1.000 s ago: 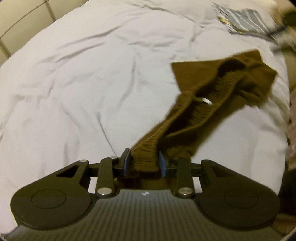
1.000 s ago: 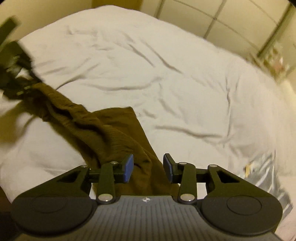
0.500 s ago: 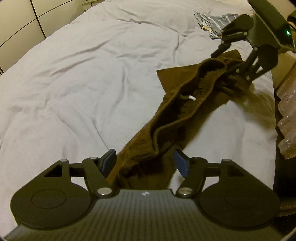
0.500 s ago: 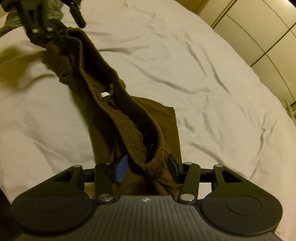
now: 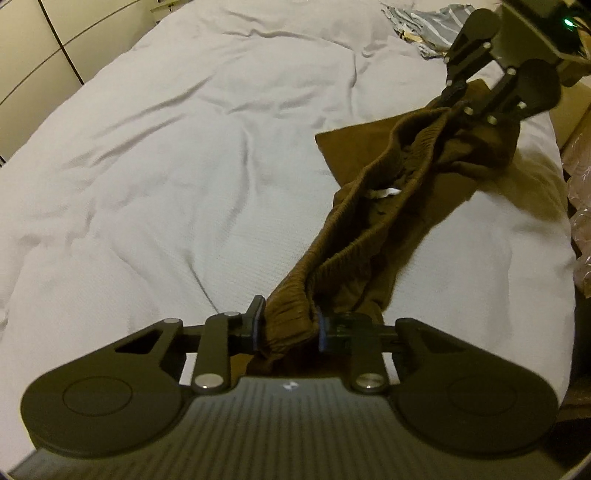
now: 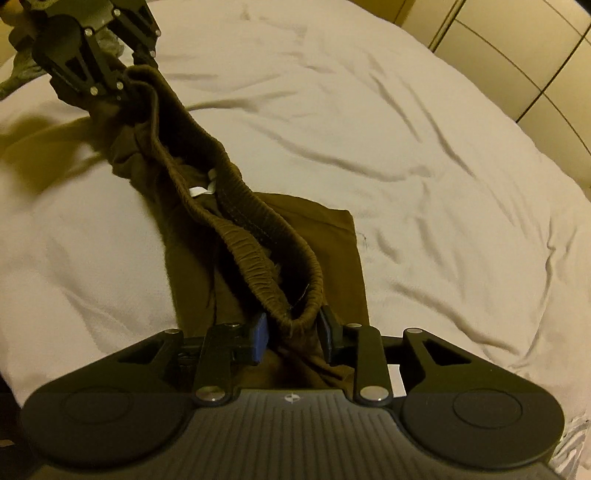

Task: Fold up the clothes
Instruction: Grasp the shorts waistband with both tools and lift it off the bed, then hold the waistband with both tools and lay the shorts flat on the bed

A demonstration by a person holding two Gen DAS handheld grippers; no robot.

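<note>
The left gripper [image 5: 287,325] was clamped on one end of the brown shorts' [image 5: 373,210] elastic waistband, and the right gripper [image 6: 293,334] was pinching the other end. The waistband [image 6: 255,236] hung stretched between the two, raised off the white bedsheet [image 5: 177,155], with a white label [image 6: 199,190] showing inside. The rest of the shorts sagged onto the sheet beneath. A striped garment [image 5: 424,18] lay crumpled at the far right edge of the bed
</note>
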